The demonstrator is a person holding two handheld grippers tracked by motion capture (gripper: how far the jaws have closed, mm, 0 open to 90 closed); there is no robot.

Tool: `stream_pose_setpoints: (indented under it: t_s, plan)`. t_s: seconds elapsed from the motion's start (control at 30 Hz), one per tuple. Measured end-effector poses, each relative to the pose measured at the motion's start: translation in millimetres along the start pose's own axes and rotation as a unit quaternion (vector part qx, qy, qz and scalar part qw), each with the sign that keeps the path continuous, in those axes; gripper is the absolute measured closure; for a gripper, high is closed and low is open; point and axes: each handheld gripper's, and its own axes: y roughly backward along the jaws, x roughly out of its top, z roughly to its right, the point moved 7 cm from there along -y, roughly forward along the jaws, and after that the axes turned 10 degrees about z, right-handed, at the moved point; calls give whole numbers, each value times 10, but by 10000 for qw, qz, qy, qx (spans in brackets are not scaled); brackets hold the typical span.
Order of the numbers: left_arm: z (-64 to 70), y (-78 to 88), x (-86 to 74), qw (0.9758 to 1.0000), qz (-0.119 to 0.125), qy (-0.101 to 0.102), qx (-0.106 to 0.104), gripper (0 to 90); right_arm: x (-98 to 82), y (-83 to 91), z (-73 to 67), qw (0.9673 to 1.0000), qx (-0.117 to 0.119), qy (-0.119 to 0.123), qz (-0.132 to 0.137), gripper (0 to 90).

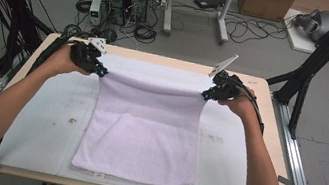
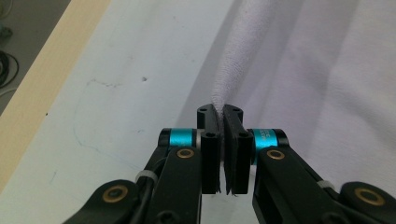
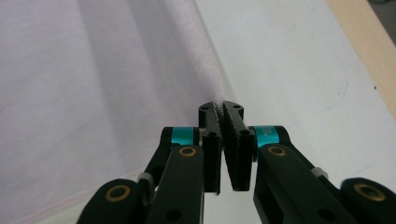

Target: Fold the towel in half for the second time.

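Desk (image 1: 36, 117), white mat on wood. Pale lilac towel (image 1: 142, 134) at centre; its 6 o'clock edge lies flat, its 12 o'clock edge is lifted. Left gripper (image 1: 101, 70) at 10 o'clock pinches one raised corner; right gripper (image 1: 205, 95) at 2 o'clock pinches the other.

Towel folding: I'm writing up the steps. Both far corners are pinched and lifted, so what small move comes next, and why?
Probably carry both corners toward the near edge. The left gripper and right gripper are each shut on a far corner of the towel, whose far end is raised while its near part lies flat on the table.
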Motion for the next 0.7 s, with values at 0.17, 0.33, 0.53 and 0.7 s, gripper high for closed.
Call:
stream_pose_setpoints:
  t_s: [0.17, 0.33, 0.53, 0.7]
  plan:
    - [244, 175, -58, 9998, 108, -122, -141, 858, -50, 114, -269, 9996, 127, 207, 162, 863]
    - [471, 238, -133, 9991, 70, -317, -257, 857, -138, 235, -517, 9983, 320, 371, 303, 862]
    - [731, 270, -235, 9976, 57, -481, -489, 857, -223, 302, -772, 9954, 650, 604, 371, 863]
    - [931, 294, -348, 9961, 54, -551, -684, 857, -360, 279, -987, 9906, 1128, 690, 353, 862]
